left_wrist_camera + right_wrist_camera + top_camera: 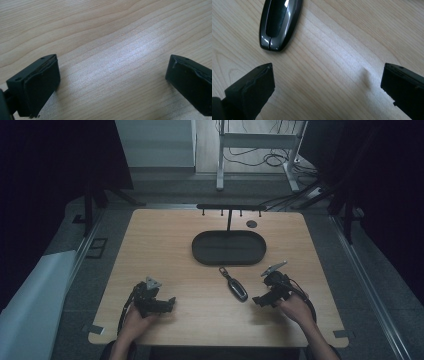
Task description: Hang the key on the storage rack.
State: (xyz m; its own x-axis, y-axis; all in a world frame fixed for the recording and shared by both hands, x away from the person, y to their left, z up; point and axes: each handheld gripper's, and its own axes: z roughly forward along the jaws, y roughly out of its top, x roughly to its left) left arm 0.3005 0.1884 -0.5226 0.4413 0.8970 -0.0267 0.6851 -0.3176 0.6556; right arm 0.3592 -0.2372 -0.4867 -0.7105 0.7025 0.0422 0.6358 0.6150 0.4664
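A glossy dark car key fob (236, 286) lies on the wooden table (165, 245), in front of a black oval tray (229, 248). In the right gripper view the key fob (279, 23) sits just beyond the left jaw, untouched. My right gripper (260, 300) rests on the table to the right of the fob, open and holding nothing. My left gripper (171, 304) lies near the front left of the table, open over bare wood. Its jaws stand wide apart in the left gripper view, nothing between its fingertips (40, 85).
Behind the tray stands a black T-shaped hook rack (230, 210) with several small pegs. A small dark round spot (251, 224) marks the table at the back right. Dark curtains and cables surround the table; a white sheet (30, 305) lies at the left.
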